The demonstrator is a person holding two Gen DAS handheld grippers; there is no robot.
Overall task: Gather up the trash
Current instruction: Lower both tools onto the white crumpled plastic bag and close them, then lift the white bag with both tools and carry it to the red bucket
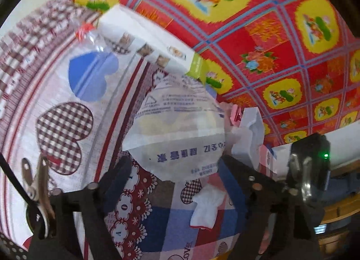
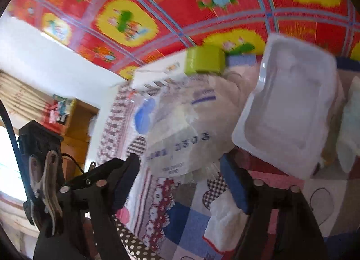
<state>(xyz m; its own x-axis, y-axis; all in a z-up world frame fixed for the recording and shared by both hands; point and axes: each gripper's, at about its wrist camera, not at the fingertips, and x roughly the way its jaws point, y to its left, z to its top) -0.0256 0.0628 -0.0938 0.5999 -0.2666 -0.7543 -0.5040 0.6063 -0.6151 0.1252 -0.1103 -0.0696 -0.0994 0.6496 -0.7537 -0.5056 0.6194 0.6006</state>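
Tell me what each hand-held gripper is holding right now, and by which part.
Nothing is held. The left hand-held gripper and right hand-held gripper both stand open around the white plastic bag, pads not pressing.

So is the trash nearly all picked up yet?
Not yet; nothing looks collected. Both tongs, left and right, are open and empty, each aimed at the printed plastic bag. Still lying on the patchwork quilt: that bag, the white box with a green end, the white plastic tray and a crumpled tissue.
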